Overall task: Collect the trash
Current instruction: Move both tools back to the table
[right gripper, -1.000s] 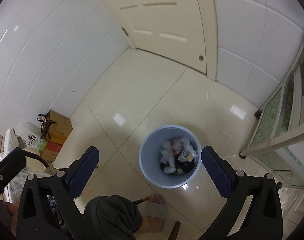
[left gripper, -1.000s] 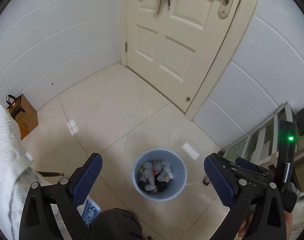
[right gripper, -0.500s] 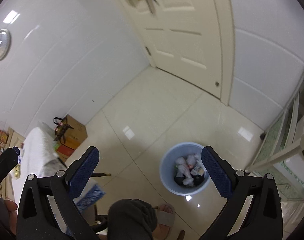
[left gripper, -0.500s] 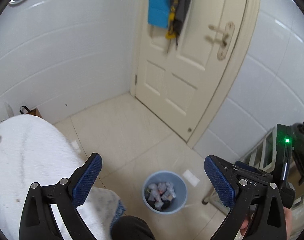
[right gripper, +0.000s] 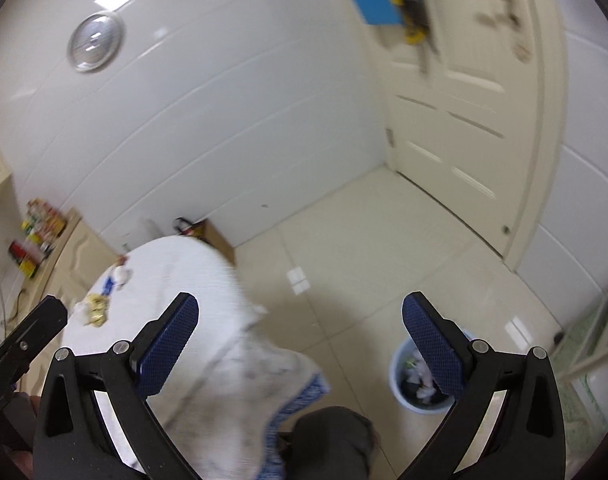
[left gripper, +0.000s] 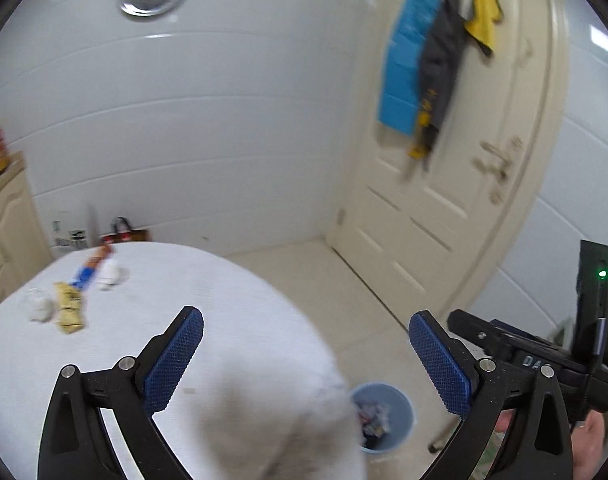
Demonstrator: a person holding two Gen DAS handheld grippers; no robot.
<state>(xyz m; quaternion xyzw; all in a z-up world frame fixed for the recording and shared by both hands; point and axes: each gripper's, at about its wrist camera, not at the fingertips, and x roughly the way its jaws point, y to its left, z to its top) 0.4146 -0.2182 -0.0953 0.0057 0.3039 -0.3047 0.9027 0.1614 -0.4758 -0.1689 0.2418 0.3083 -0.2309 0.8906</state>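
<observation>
My left gripper [left gripper: 306, 354] hangs open and empty over the near edge of a round table with a white cloth [left gripper: 176, 320]. On the far left of the cloth lie pieces of trash: a crumpled white tissue [left gripper: 38, 307], a yellow wrapper [left gripper: 69, 308], a blue and orange wrapper [left gripper: 89, 269] and another white wad [left gripper: 109, 274]. A light blue bin [left gripper: 384, 416] with trash in it stands on the floor below. My right gripper [right gripper: 300, 344] is open and empty, above the floor between the table [right gripper: 192, 280] and the bin [right gripper: 418, 380]. The trash pile [right gripper: 98, 300] shows far left there.
A cream door [left gripper: 444, 184] with hanging blue, grey and yellow cloths [left gripper: 428, 60] is ahead right. A cabinet [left gripper: 4, 232] stands at left, with a box and bags [right gripper: 208, 234] by the wall. A person's knee [right gripper: 336, 440] is below. A glass-fronted rack [right gripper: 596, 352] is at right.
Both grippers have tilted upward and away from the bin. The table top and its trash have come into view; the bin has dropped to the lower edge. Both grippers stay open.
</observation>
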